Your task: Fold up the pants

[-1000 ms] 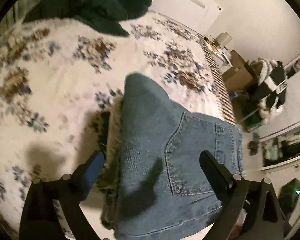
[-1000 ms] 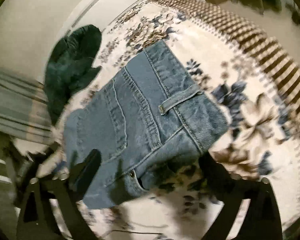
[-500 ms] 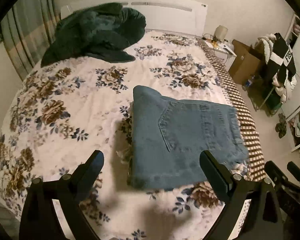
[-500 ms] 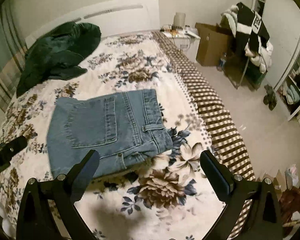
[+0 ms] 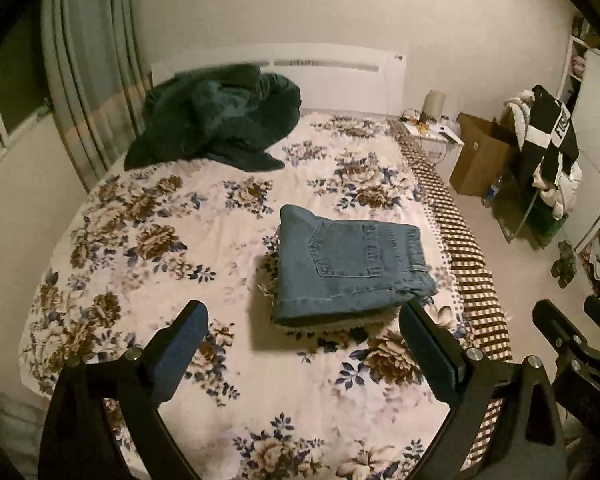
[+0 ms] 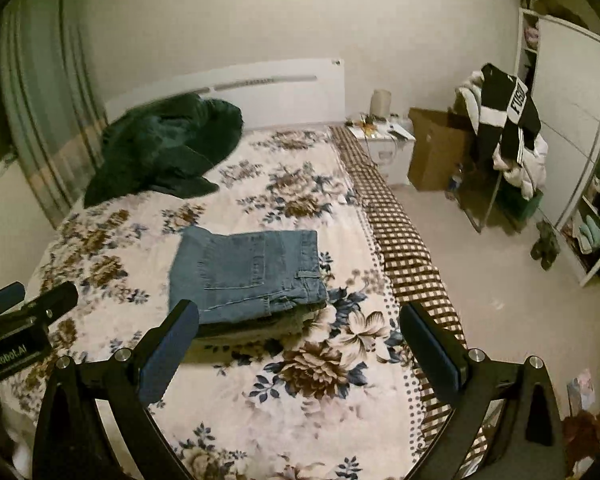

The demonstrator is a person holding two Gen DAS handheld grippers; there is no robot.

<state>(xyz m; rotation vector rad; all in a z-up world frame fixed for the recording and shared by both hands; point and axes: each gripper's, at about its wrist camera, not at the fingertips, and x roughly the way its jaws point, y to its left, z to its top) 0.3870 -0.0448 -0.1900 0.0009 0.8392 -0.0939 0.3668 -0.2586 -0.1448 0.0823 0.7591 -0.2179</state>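
The blue denim pants [image 5: 350, 270] lie folded in a compact stack on the floral bed cover [image 5: 160, 248], back pocket up; they also show in the right wrist view [image 6: 248, 276]. My left gripper [image 5: 304, 344] is open and empty, held back from the near edge of the pants. My right gripper [image 6: 298, 344] is open and empty, also held back from the pants. The left gripper's body shows in the right wrist view [image 6: 16, 324], and the right gripper's body shows in the left wrist view [image 5: 572, 340].
A dark green blanket [image 5: 216, 120] is heaped by the white headboard [image 5: 332, 76]. A checkered bed edge [image 5: 460, 248] runs along the right. A nightstand [image 6: 384, 140], cardboard box [image 6: 436, 152] and a clothes-laden rack [image 6: 508, 128] stand on the floor at right.
Both grippers have pulled back and up from the pants, which now look smaller and farther away. Both stayed open. The pants lie still on the bed.
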